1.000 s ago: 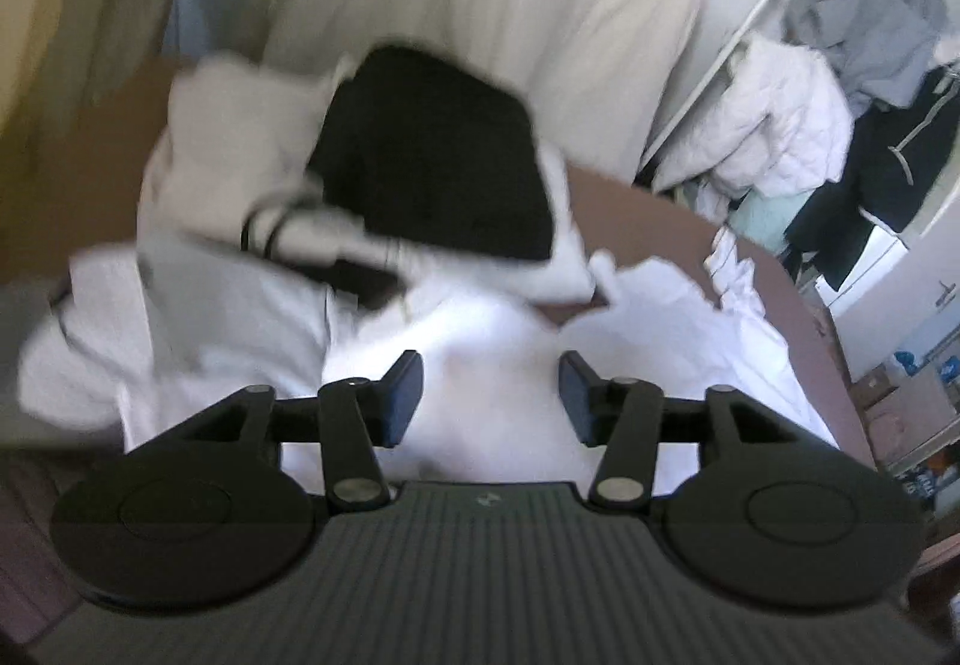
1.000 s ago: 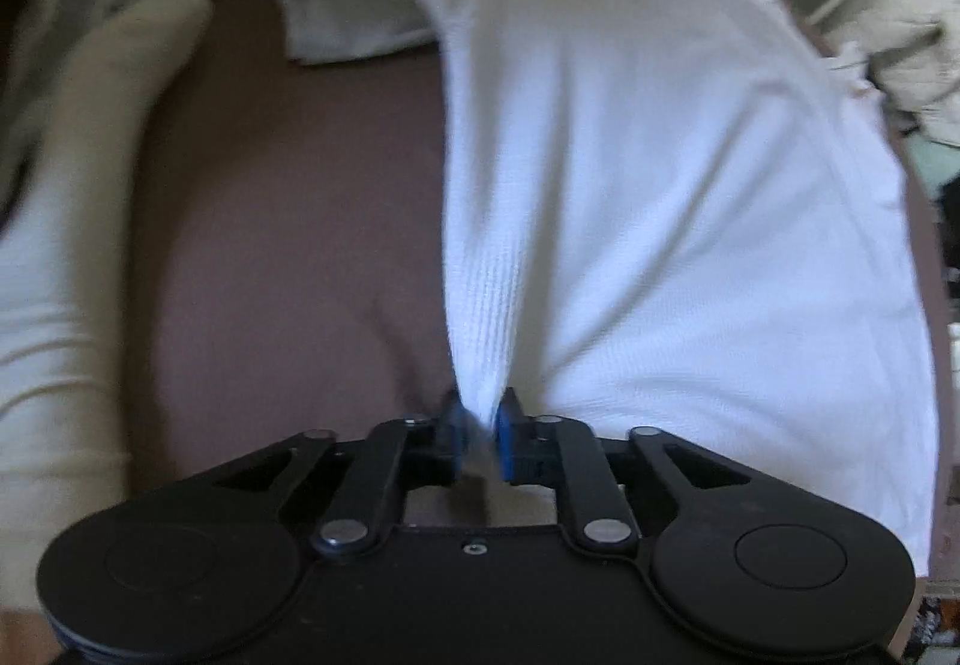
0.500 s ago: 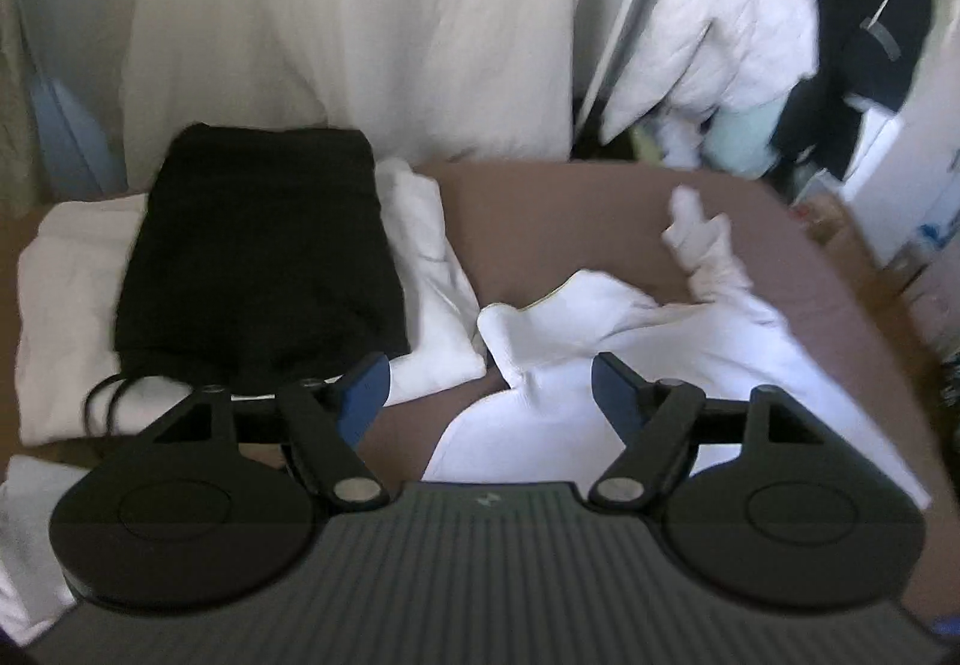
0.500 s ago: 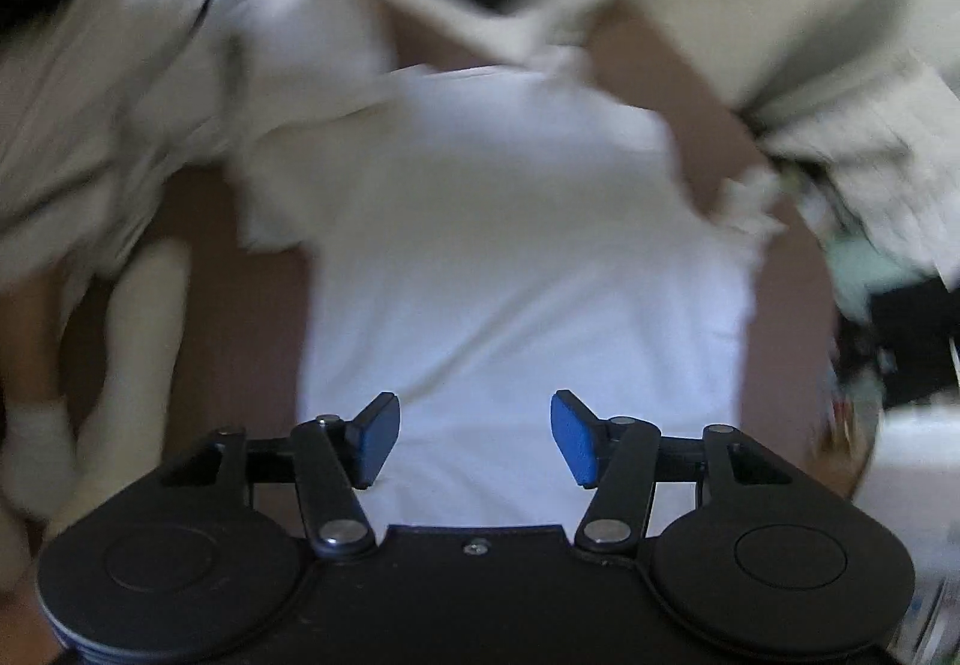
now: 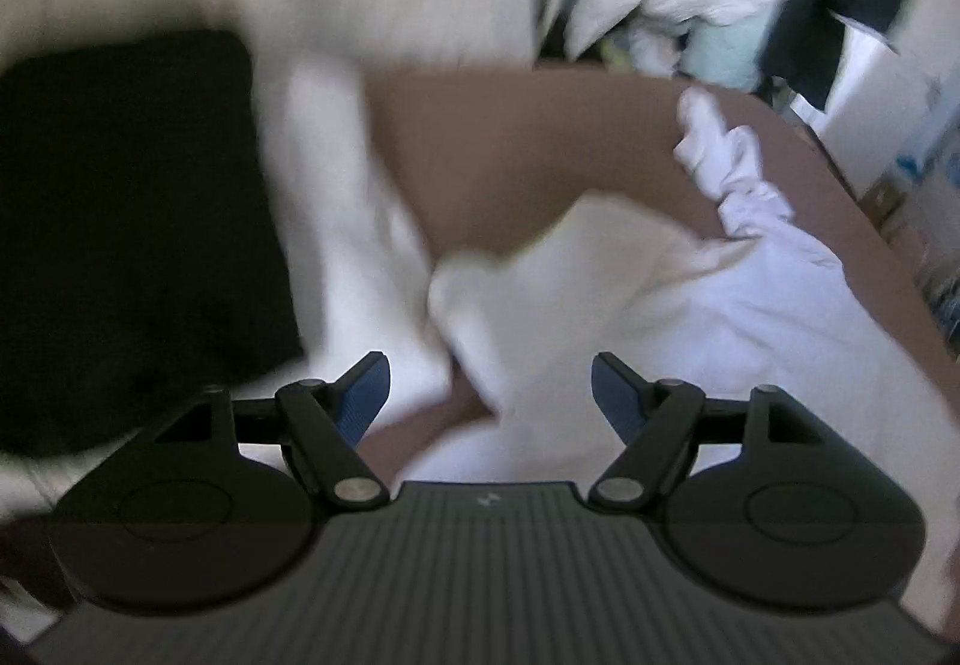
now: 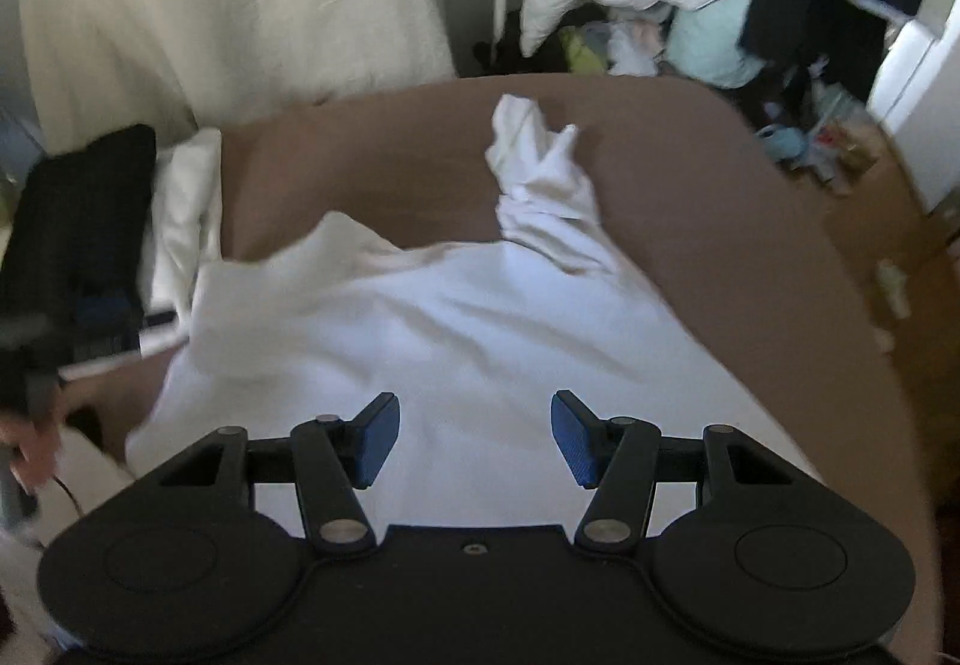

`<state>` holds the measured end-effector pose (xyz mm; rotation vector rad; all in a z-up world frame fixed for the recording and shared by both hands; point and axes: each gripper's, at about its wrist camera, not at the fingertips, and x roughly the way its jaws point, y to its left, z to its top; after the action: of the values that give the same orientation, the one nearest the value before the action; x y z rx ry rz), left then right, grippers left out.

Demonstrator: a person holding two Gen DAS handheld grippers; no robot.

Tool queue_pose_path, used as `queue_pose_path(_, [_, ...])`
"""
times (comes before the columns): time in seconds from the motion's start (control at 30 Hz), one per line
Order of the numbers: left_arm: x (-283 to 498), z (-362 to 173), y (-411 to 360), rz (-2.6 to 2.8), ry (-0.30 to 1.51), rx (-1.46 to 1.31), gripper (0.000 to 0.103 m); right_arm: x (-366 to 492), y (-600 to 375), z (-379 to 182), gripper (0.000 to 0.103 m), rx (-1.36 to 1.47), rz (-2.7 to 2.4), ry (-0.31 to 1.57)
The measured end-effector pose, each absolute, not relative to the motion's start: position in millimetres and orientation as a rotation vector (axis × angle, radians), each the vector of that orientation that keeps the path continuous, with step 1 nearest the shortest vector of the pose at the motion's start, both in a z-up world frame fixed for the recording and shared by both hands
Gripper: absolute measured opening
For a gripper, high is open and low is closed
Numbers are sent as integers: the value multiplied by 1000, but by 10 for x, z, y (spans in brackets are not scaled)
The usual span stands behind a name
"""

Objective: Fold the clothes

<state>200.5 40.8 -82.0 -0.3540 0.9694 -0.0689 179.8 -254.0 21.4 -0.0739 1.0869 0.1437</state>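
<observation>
my right gripper [image 6: 475, 437] hangs with its jaws spread wide, gripping nothing, over the white shirt [image 6: 432, 329]; my left gripper [image 5: 491, 395] is just as wide and empty. the shirt lies spread on the brown bed [image 6: 690, 197] — one sleeve [image 6: 540, 185] bunched at the far side, probably laid flat for folding. i count one black folded garment [image 5: 132, 221] on one white one [image 5: 336, 221], stacked at the left.

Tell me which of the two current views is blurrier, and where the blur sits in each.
Left wrist view: blurrier, the black garment and white shirt smeared by motion, while the open left tool stays sharp. Right wrist view: clearer overall, smear mostly at the left edge around the hand; the right tool is crisp.
</observation>
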Motion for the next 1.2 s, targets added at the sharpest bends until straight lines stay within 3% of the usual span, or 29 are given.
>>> queue_pose_path(0.1, [2090,-1093,409,-10,1044,-453,71,2101,-2672,-76,61,-90,190,1091])
queue_pose_path(0.23, [2290,-1072,176,29,958,-328,73,2439,-3033,-362,61,15,183,1087])
queue_pose_path(0.37, [2348,-1119,217,52,903,-419,73,2856,-3389,-533,62,189,140,1088])
queue_pose_path(0.43, [2389,-1135,246,66,879,-462,71,3125,-3550,-626,64,294,138,1066])
queue_pose_path(0.5, [2450,-1137,242,63,852,-464,71,3394,-3648,-767,73,387,134,1046])
queue_pose_path(0.6, [2553,-1166,232,19,836,-459,71,3782,-3699,-1065,74,464,115,1034])
queue_pose_path(0.83, [2783,-1395,304,-30,874,-505,71,4563,-3497,-1764,74,333,12,1017])
queue_pose_path(0.87, [2807,-1412,293,-36,873,-497,71,4620,-3440,-1808,51,288,19,1003])
queue_pose_path(0.9, [2821,-1427,262,-40,871,-473,71,4667,-3376,-1815,17,240,53,997])
queue_pose_path(1.0, [2870,-1452,164,-42,862,-406,71,4663,-3306,-1510,16,104,73,829])
queue_pose_path(1.2, [2945,-1462,48,-41,840,-315,73,4532,-4036,-733,16,170,-199,474])
